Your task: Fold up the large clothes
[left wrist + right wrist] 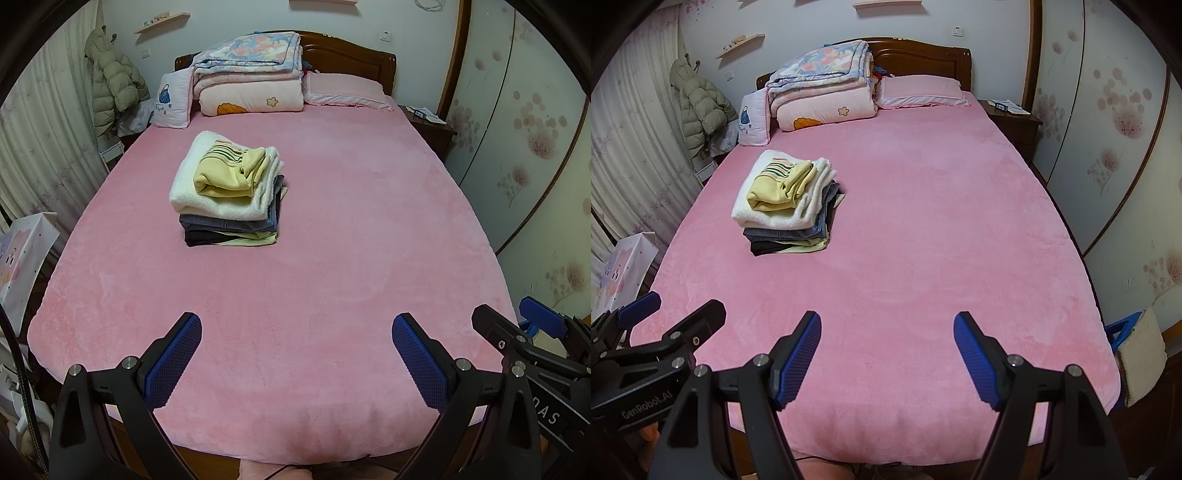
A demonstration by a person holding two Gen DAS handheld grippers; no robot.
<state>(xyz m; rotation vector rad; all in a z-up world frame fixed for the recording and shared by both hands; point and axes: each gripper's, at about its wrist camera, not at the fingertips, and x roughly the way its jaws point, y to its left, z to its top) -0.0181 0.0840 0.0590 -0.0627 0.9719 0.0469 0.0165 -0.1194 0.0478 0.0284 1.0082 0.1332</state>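
A stack of folded clothes (229, 192) lies on the pink bed (332, 240), left of centre; a yellow striped garment (229, 171) is on top, then a white fleece, denim and dark pieces. The stack also shows in the right wrist view (786, 203). My left gripper (297, 328) is open and empty above the bed's near edge. My right gripper (888, 326) is open and empty beside it, also above the near edge; it shows at the right in the left wrist view (517, 321). Both are well short of the stack.
Folded quilts (251, 74) and pillows (343, 88) lie at the wooden headboard. A green puffer coat (110, 85) hangs at the left by curtains. A nightstand (428, 122) stands at the right, next to wardrobe doors. A white bag (26, 254) stands at the left bedside.
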